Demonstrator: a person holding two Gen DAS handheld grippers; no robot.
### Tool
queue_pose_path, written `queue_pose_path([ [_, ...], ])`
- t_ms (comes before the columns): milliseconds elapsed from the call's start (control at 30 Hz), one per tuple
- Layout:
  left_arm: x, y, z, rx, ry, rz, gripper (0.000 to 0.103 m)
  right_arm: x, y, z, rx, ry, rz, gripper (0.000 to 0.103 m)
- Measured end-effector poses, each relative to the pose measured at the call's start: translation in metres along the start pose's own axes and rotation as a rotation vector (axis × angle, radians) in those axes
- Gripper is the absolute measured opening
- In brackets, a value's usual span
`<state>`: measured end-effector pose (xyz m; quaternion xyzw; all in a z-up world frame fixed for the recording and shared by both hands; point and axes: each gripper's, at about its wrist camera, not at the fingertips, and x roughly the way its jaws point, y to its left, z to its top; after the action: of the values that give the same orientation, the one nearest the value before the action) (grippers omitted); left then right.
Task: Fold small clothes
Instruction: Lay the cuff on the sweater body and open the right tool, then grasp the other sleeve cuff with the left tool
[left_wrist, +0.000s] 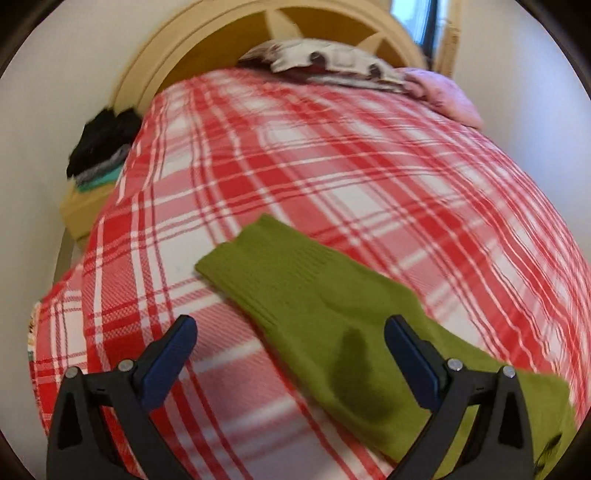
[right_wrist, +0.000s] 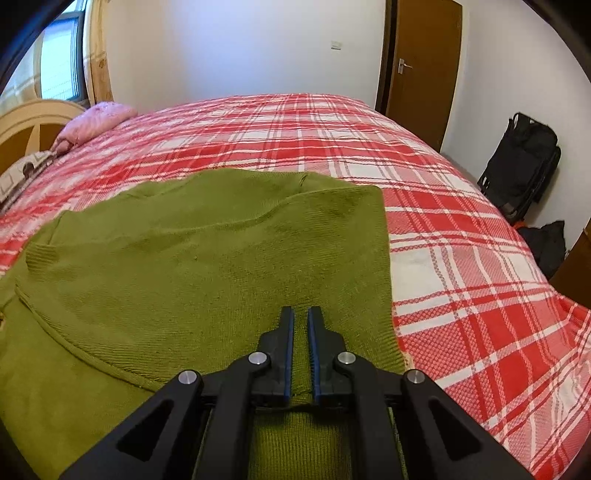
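Note:
A green knit sweater (right_wrist: 221, 251) lies flat on the red and white plaid bedspread (right_wrist: 461, 258), its straight side edge running down the right. My right gripper (right_wrist: 301, 314) rests low over the sweater's near part. Its blue pads stand a narrow gap apart; green knit shows in the gap, and a small ridge of cloth sits at the pads' base without being pressed. In the left wrist view a sleeve of the sweater (left_wrist: 295, 280) stretches diagonally across the bedspread (left_wrist: 332, 166). My left gripper (left_wrist: 290, 321) hovers over the sleeve, wide open and empty.
A wooden headboard (left_wrist: 207, 40) with patterned pillows (left_wrist: 325, 59) and a pink pillow (right_wrist: 96, 122) stands at the bed's head. Dark folded clothes (left_wrist: 99, 147) are stacked on a nightstand beside the bed. A brown door (right_wrist: 424, 66) and a black bag (right_wrist: 524, 166) stand past the far side.

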<state>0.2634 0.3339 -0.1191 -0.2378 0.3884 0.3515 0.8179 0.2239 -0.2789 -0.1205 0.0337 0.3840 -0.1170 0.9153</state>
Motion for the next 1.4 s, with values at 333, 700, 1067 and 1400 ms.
queue_pose_path([
  [333, 0.022, -0.003, 0.004, 0.037, 0.023, 0.050, 0.103, -0.010, 0.038, -0.015, -0.134, 0.027, 0.082, 0.099],
  [700, 0.016, -0.013, 0.004, 0.006, -0.003, -0.090, 0.095, -0.006, 0.028, -0.017, -0.089, 0.048, 0.137, 0.100],
  [1067, 0.019, 0.007, 0.005, -0.132, -0.015, -0.135, 0.011, -0.005, 0.028, -0.016, -0.107, 0.053, 0.145, 0.100],
  [1400, -0.036, -0.034, -0.002, -0.002, -0.087, -0.240, 0.007, -0.006, 0.029, -0.016, -0.102, 0.040, 0.142, 0.100],
])
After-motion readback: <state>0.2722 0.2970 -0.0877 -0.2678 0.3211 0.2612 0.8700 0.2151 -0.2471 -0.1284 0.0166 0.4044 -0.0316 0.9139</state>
